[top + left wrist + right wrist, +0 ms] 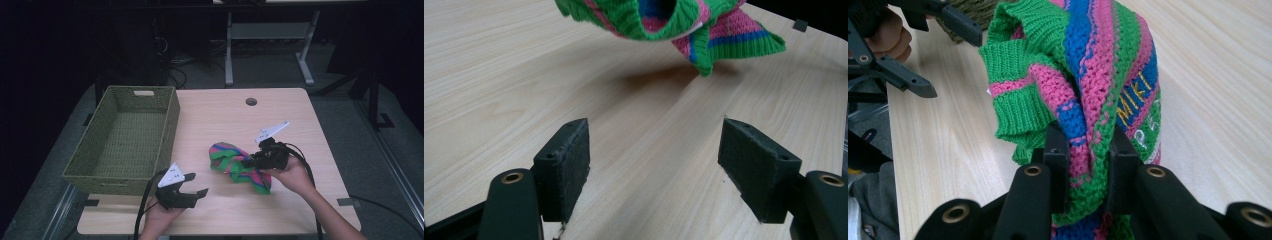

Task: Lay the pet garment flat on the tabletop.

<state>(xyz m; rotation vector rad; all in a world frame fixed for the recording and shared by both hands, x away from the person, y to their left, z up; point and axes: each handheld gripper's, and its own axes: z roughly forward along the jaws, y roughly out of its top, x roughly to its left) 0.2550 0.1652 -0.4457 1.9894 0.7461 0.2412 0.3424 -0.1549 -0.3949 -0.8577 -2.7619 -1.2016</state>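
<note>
Right claw clamps the striped knitted garment, bunched toward the tabletop's right front. Left claw, jaws wide with nothing between them, hovers at the front edge beside the woven basket.

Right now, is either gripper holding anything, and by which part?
The right gripper pinches the striped knitted garment at a bunched fold near its middle. The left gripper is open and holds nothing.
</note>
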